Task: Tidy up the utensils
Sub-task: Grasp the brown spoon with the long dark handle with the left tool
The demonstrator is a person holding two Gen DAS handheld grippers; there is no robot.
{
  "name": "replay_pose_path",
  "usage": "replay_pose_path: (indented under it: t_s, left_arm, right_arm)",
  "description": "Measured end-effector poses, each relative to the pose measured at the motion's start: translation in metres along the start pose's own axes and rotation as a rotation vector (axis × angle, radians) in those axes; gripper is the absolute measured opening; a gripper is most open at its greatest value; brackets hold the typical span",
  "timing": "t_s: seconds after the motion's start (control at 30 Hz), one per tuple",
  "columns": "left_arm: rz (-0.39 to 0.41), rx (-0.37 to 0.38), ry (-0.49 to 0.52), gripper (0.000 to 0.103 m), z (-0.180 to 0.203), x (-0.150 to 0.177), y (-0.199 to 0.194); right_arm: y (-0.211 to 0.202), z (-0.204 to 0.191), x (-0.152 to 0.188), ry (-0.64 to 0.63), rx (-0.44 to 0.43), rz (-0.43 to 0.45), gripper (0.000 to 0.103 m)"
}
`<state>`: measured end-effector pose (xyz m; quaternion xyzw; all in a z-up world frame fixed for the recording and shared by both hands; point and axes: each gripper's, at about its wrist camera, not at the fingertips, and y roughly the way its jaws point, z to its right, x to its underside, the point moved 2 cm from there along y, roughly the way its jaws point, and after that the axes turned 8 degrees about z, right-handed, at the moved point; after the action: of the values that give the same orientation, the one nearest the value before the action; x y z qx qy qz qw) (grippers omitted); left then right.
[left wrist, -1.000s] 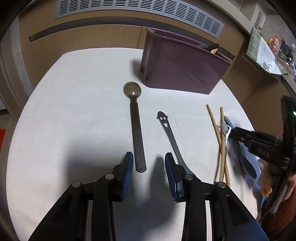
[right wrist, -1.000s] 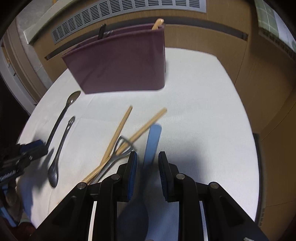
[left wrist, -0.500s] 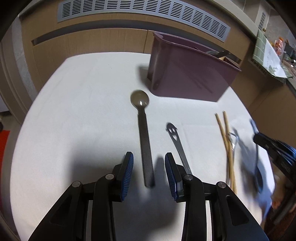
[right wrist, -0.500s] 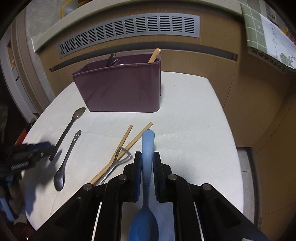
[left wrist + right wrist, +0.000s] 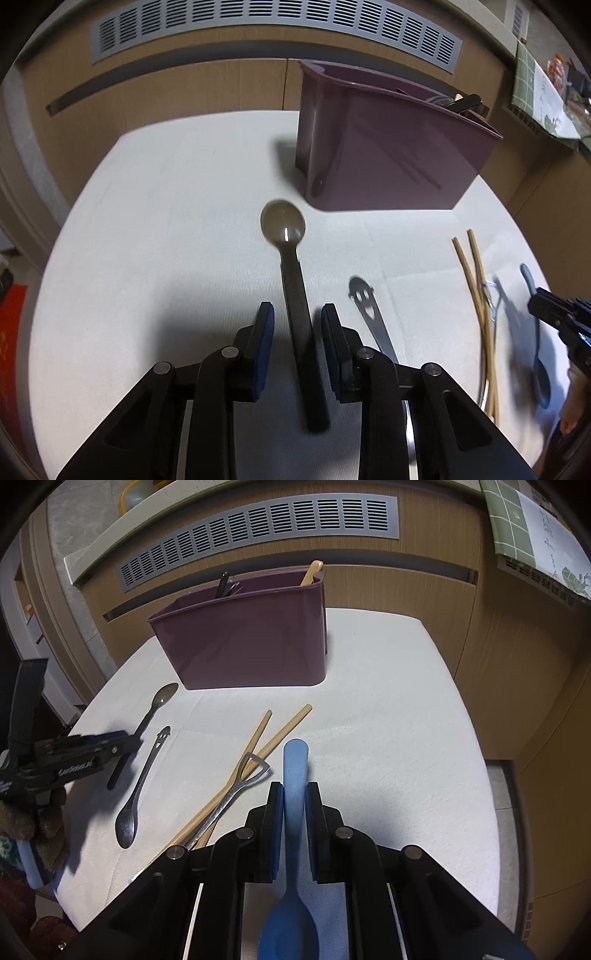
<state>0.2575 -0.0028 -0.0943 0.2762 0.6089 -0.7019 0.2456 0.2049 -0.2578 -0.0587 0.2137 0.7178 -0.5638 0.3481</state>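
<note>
Grey vent grille, green-checked cloth

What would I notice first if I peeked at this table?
Probably the blue spoon pinched in the right claw near the table's front edge. Then the purple utensil bin standing at the back, and the dark spoon lying between the left claw's open fingers.

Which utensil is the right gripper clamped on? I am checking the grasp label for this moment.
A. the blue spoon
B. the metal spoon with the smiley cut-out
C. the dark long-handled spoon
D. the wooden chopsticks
A: in the right wrist view the right gripper has both pads pressed on the handle of the blue spoon, while the chopsticks lie on the table.
</note>
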Motion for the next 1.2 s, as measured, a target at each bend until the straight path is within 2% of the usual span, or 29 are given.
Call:
replay_pose_path:
  t_s: [0.07,0.1,0.43,0.57,0.63,0.77,0.8,1.07,1.2]
  left_arm:
    - [-0.001,-0.017,0.014,0.014,0.001,-0.002,0.003]
    - [-0.001,-0.020,0.014,0.013,0.000,-0.002,0.002]
    - [-0.084,0.089,0.042,0.013,0.007,0.045,-0.042]
    - [-0.064,0.106,0.066,0.015,0.010,0.048,-0.042]
    - [-0.057,0.116,0.049,0.016,0.008,0.043,-0.037]
    - [-0.014,0.101,0.039,0.038,0.006,0.024,-0.022]
    - [-0.017,0.088,0.050,0.039,0.007,0.019,-0.014]
    - [-0.027,0.034,0.113,0.039,0.018,0.003,0.007]
    - [-0.040,0.033,0.104,0.039,0.017,0.002,0.008]
  right_arm:
    - [-0.001,0.000,0.001,-0.001,0.003,0.002,0.010]
    - [-0.002,0.001,0.001,0.001,0.004,0.002,0.010]
    - [0.000,0.008,0.003,0.036,-0.003,-0.007,0.010]
    - [0.000,0.004,0.002,0.037,-0.021,-0.006,0.010]
    - [-0.002,0.003,0.002,0.034,-0.025,-0.001,0.010]
    - [-0.006,0.003,0.002,0.026,-0.020,0.010,0.010]
    - [-0.006,0.004,0.002,0.028,-0.019,0.009,0.010]
    - [-0.001,0.009,0.007,0.039,-0.014,-0.008,0.011]
    - [0.001,0.010,0.008,0.056,-0.031,-0.017,0.011]
